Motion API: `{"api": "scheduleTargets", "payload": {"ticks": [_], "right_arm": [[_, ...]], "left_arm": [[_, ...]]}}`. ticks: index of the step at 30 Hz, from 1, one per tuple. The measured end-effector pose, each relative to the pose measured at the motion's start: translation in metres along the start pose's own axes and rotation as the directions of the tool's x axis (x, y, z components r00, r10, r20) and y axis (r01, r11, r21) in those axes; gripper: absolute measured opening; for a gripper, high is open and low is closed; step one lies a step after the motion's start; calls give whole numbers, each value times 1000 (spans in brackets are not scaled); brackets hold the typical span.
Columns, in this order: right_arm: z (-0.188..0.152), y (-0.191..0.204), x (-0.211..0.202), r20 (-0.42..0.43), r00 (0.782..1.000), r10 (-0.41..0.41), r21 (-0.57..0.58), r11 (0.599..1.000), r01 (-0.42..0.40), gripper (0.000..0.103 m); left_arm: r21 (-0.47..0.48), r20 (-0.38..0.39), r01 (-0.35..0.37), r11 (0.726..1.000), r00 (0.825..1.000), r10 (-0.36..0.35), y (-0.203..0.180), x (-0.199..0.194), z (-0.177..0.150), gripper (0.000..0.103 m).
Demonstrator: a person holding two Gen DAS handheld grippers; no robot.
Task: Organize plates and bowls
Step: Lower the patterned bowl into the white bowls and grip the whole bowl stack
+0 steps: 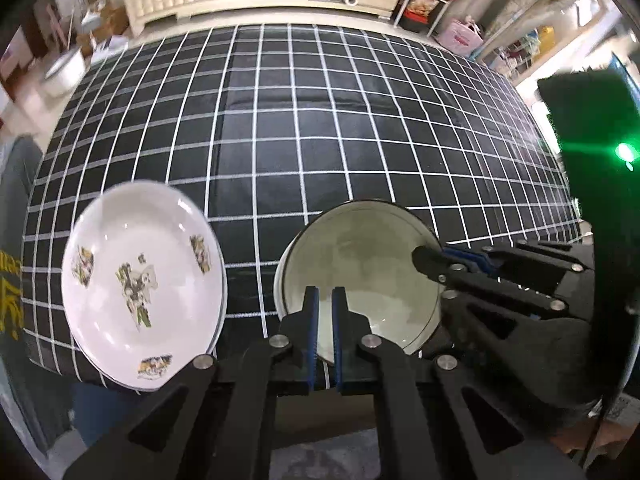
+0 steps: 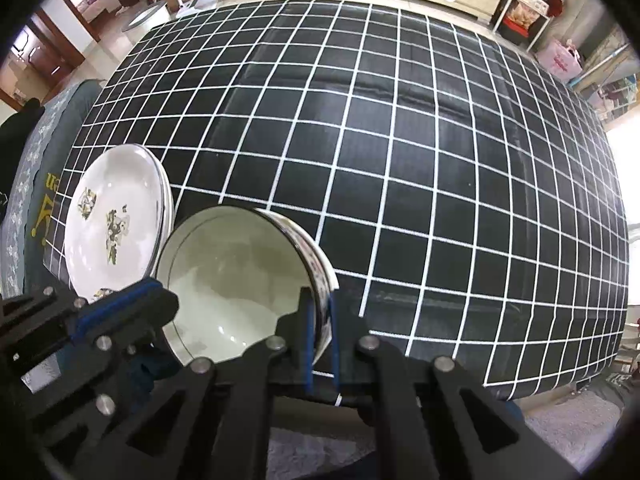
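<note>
Both grippers pinch the bowl point(image 1: 360, 272): left gripper point(image 1: 325, 336) nearside, right gripper point(image 2: 322, 340) opposite; its base stays hidden.

Yellow characters mark the grey fabric point(image 1: 10, 280) at the table's left edge. They are too distorted to read.

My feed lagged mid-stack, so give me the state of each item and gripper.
bowls: nested, upright, held at rim by both grippers
plates: stacked left of bowls, ungripped
left gripper: shut on bowls' near rim
right gripper: shut on bowls' right rim
</note>
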State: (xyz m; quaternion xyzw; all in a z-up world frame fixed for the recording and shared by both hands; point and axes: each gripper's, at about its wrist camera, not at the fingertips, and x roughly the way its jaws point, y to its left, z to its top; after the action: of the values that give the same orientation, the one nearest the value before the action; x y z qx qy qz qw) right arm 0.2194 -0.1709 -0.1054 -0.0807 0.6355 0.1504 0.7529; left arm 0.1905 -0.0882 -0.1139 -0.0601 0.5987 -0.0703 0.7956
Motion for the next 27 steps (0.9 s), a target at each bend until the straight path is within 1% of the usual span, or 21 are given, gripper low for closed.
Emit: {"api": "scheduleTargets", "payload": {"ticks": [3, 7, 10, 12, 13, 14, 15, 16, 17, 19, 21, 26, 27], "right_arm": [[0, -6, 1, -4, 1000, 29, 6, 1000, -29, 10], [-3, -14, 7, -17, 998, 68, 32, 997, -67, 10], [-6, -20, 7, -10, 994, 107, 45, 993, -106, 10], [-7, -23, 5, -7, 992, 126, 61, 990, -126, 13], [-7, -23, 2, 0, 993, 120, 58, 991, -120, 17], [-8, -24, -1, 10, 995, 103, 52, 993, -103, 25], [-9, -24, -5, 27, 997, 77, 45, 996, -78, 30], [-10, -24, -8, 41, 997, 60, 42, 997, -62, 43], [-11, -25, -11, 58, 997, 48, 40, 998, -51, 52], [-14, -28, -19, 88, 995, 50, 40, 998, -54, 56], [-16, -32, -22, 99, 993, 58, 54, 996, -64, 58], [-25, -38, -26, 129, 987, 96, 105, 988, -110, 65], [-26, -37, -25, 129, 986, 101, 109, 987, -116, 65]], "left_arm": [[-4, -12, 4, 1000, 1000, -4, 0, 3, 1, 5], [-33, -18, 1, 999, 1000, -1, 7, 6, 0, 5], [-46, -13, 29, 999, 999, -30, 15, 4, -2, 5], [-53, 6, 22, 998, 1000, -22, 21, -1, -2, 6], [-50, 13, 21, 999, 1000, -21, 25, -3, -2, 8], [-50, 15, 24, 998, 1000, -23, 26, -4, -2, 12], [-50, 19, 28, 998, 999, -27, 29, -5, -2, 14], [-49, 22, 30, 998, 999, -29, 31, -6, -2, 17], [-47, 26, 32, 998, 999, -31, 32, -8, -2, 20], [-45, 34, 34, 998, 999, -33, 33, -11, 0, 23], [-43, 40, 39, 998, 999, -37, 37, -14, 0, 26], [-30, 26, 93, 995, 995, -92, 43, -11, -5, 42], [-28, 23, 103, 994, 995, -102, 44, -10, -5, 43]]}}
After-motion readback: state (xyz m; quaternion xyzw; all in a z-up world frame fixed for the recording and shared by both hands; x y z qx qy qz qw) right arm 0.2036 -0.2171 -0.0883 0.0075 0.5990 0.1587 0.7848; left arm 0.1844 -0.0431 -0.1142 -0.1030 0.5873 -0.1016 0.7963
